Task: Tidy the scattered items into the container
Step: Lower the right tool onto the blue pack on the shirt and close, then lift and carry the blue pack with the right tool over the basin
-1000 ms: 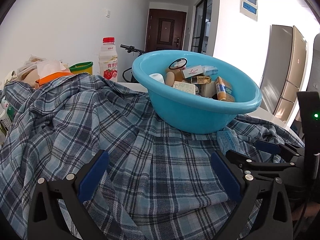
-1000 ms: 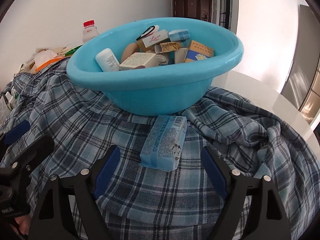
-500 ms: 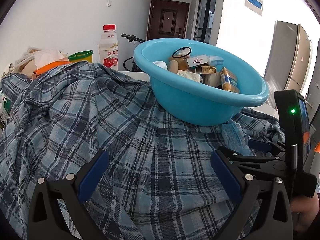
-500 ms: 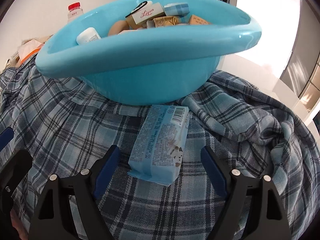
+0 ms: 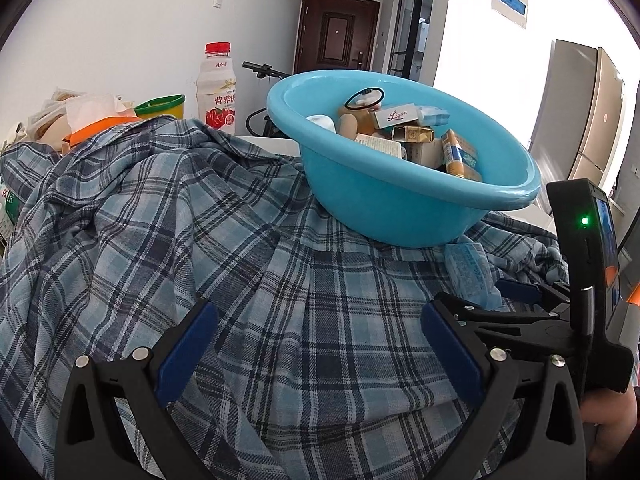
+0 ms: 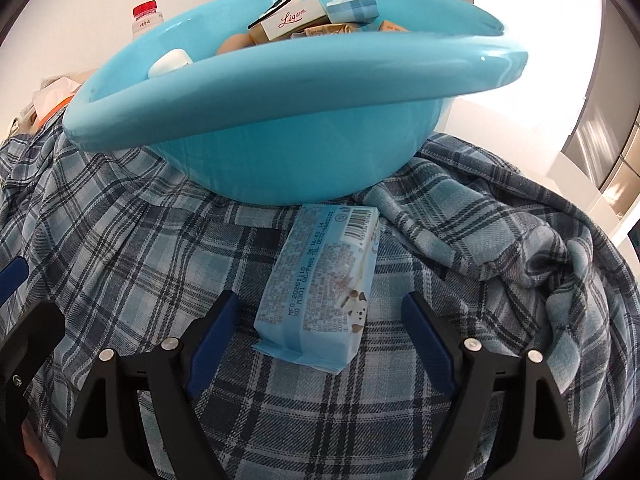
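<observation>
Your right gripper [image 6: 320, 332] is closing its jaws around the pale blue plastic-wrapped tissue packet [image 6: 324, 288], pads not yet touching it. Only this view shows its barcode and printing; the left view catches just a corner beside your wide-open, empty left gripper [image 5: 316, 344]. The packet lies on the blue plaid cloth [image 5: 200, 240], its far end against the round turquoise plastic basin [image 6: 288, 120] full of small boxes. A red-capped white bottle [image 5: 216, 88] stands behind.

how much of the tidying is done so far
Mostly done: the basin already holds boxes and small bottles. In hand: the right tool is closing around the blue packet on the plaid shirt, pads not yet touching. Left: lifting that packet into the basin.
</observation>
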A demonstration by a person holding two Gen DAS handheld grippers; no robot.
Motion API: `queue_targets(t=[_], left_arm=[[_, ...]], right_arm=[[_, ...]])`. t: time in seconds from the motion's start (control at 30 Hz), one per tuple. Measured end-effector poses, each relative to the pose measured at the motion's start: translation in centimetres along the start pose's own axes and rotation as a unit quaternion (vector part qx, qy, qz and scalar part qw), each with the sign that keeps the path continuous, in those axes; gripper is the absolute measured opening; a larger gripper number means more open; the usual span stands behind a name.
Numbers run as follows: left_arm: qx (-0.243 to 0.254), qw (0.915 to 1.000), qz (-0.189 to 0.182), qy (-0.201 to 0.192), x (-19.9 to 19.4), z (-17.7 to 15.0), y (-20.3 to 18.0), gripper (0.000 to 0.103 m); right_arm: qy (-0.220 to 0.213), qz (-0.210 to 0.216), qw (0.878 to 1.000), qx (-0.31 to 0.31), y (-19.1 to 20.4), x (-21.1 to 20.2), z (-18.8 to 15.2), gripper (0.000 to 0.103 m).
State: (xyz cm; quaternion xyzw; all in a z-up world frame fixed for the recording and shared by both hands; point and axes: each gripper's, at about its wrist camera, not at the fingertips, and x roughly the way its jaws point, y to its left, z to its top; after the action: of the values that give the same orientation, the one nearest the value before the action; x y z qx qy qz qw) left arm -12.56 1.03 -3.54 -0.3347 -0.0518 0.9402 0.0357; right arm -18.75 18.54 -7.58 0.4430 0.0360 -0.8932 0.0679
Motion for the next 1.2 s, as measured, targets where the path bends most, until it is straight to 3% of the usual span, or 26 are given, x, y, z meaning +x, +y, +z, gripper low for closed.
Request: queue_targets(t=[0.03, 0.2, 0.37, 0.63, 0.97, 1.2], left_arm=[[0.003, 1.0, 0.0, 0.0, 0.0, 0.0, -0.1, 0.103], [0.019, 0.9998, -0.003, -0.005, -0.2, -0.1, -0.8, 0.103], [0.015, 0.9999, -0.002, -0.002, 0.0, 0.0, -0.6, 0.103], [0.017, 0.9998, -0.003, 0.003, 0.2, 0.0, -0.6, 0.103], [0.026, 0.9996, 0.003, -0.012, -0.4, -0.1, -0.9, 0.103], [0.016, 0.9998, 0.002, -0.01, -0.3, -0.1, -0.5, 0.103]], right_arm=[[-0.012, -0.007, 1.0, 0.005, -0.2, -0.5, -0.1, 0.037], [-0.045, -0.018, 0.999, -0.016, 0.2, -2.2, -0.9, 0.038], [-0.027, 0.01, 1.0, 0.008, -1.4, -2.8, -1.6, 0.038], [-0.047, 0.015, 0.998, 0.034, -2.2, -5.4, -2.9, 0.038], [-0.134, -0.049, 0.99, 0.015, -3.7, -9.6, -4.8, 0.038], [-0.136, -0.028, 0.99, 0.029, -4.3, -10.1, -5.2, 0.038]])
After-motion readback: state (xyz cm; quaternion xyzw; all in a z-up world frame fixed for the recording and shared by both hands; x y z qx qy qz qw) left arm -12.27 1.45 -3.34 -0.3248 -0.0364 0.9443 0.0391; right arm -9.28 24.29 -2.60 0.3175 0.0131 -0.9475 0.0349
